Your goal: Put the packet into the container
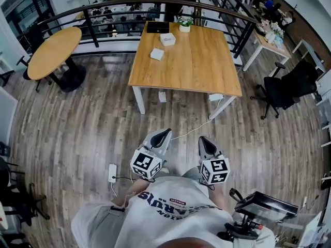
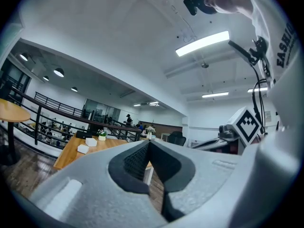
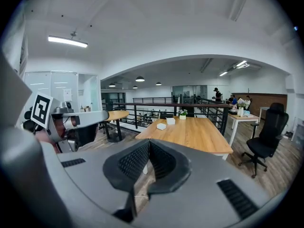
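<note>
While both tools sit low in the head view, just ahead of the person's shirt and over the wood floor (image 1: 77, 133), I note that neither is near the work. The left gripper (image 1: 163, 133) has its jaws pressed together with nothing between them; its own view confirms this. The right gripper (image 1: 206, 141) is pressed together in the same way and is also empty. The two are side by side, near each other but apart, marker cubes toward the camera. The bench (image 1: 201, 68) stands well ahead of both. On its left half lies the small white packet (image 1: 156, 54), flat on the wood and untouched. The white container (image 1: 167, 39) sits just beyond it toward the far edge, close but not touching. I cannot tell from here what the container holds. Behind the container are a black flat item (image 1: 158, 27) and a potted plant (image 1: 184, 25). A round table (image 1: 54, 50) stands off to the left, and an office chair (image 1: 287, 87) to the right.
</note>
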A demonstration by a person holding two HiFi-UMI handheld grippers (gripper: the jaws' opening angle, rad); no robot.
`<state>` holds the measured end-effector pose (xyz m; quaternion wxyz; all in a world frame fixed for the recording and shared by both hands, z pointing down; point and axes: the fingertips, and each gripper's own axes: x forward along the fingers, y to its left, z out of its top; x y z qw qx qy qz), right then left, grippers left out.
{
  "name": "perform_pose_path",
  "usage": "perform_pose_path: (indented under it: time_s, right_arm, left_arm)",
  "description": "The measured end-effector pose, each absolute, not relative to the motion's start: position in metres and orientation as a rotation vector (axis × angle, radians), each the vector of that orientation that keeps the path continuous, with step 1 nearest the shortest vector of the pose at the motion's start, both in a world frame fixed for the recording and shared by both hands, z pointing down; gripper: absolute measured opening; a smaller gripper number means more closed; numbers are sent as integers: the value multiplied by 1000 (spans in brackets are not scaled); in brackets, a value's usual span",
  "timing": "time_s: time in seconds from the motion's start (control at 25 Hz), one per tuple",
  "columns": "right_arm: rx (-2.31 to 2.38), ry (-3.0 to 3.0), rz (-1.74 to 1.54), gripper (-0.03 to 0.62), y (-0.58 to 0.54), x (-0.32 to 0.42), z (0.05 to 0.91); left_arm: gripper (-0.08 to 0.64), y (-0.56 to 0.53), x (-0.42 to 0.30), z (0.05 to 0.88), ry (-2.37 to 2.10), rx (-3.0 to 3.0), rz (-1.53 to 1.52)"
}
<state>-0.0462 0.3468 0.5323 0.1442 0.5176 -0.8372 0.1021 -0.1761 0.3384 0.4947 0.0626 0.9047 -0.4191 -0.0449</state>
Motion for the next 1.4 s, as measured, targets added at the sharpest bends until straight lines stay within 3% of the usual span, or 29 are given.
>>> perform_pose_path:
  time_s: [0.72, 1.4]
  right_arm:
    - [1305, -2509, 244, 9, 309, -117, 530]
    - [1351, -2599, 216, 9, 212, -81, 519]
  left_arm:
    - [-2, 331, -237, 514, -1399, 2640, -193]
    - [-2, 300, -226, 478, -1563, 2582, -203]
